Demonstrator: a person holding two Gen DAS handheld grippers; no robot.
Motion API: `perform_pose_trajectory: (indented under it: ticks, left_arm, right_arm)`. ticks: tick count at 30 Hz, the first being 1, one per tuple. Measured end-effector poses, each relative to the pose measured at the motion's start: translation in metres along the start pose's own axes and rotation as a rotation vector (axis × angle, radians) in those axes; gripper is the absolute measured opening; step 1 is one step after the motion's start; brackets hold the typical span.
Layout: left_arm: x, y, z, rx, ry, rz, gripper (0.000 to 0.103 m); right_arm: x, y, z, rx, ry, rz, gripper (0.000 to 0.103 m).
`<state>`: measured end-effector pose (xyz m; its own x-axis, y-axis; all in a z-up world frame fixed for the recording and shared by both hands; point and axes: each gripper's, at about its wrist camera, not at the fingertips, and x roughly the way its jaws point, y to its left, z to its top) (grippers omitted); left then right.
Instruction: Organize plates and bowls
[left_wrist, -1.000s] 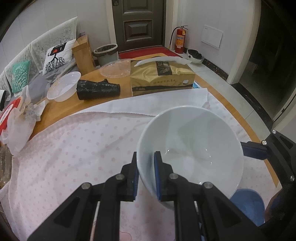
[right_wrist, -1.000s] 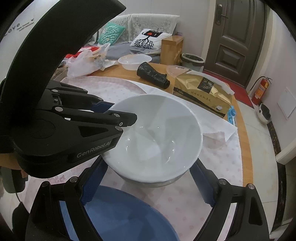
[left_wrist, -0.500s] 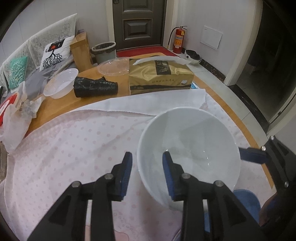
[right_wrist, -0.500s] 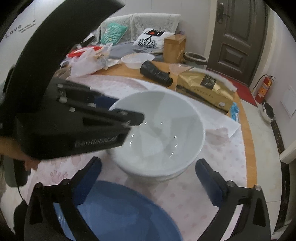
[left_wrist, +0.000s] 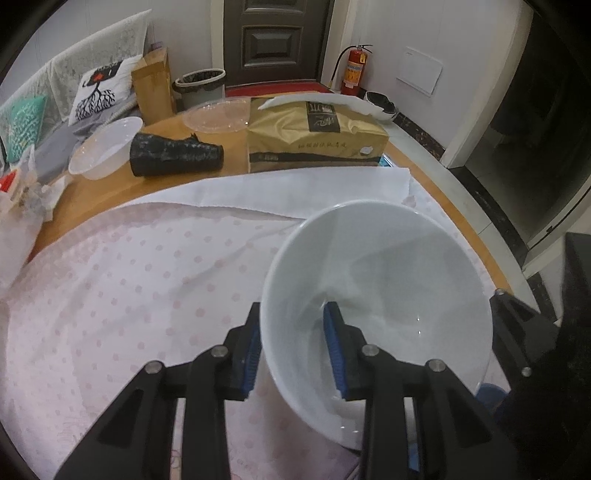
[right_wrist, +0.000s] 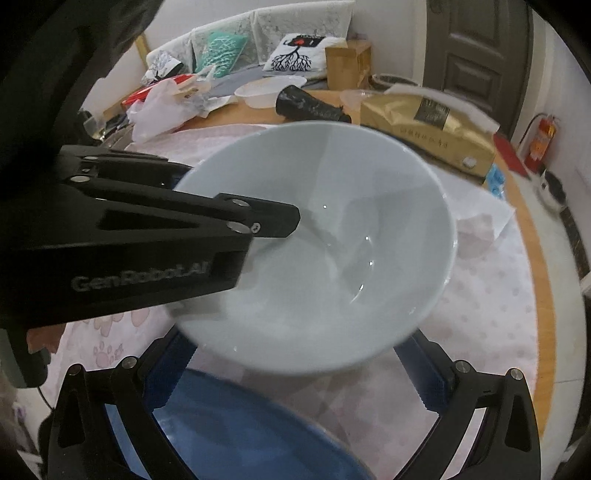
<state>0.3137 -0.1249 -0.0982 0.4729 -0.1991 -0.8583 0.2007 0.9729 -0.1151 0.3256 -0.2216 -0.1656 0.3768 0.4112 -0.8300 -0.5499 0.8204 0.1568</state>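
One white bowl (left_wrist: 384, 295): glazed, slippery, breakable (we judge). Left gripper (left_wrist: 293, 350) fingers straddle rim, narrow gap; right gripper (right_wrist: 295, 373) fingers wide.

Both fisheye views are evenly lit by soft indoor light, with no hard shadows on the pink tablecloth (left_wrist: 140, 280). Small glints sit inside the white bowl (left_wrist: 384, 295), low in its basin, and faint pale reflections cross its inner wall. Straight lines bow strongly toward the dark circular border around the bowl (the door frame curves most). In the right wrist view the bowl (right_wrist: 332, 240) and the left gripper (right_wrist: 258, 221) look smeared and soft, while the left wrist view stays sharp.
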Motion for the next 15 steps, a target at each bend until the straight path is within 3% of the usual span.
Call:
perform_pose_trajectory:
  ticks: [15]
  left_arm:
    - [0.000,0.013,0.000,-0.037,-0.015,-0.075,0.021]
  right_arm:
    - [0.030,-0.001,0.013,0.041,0.005,-0.032,0.102]
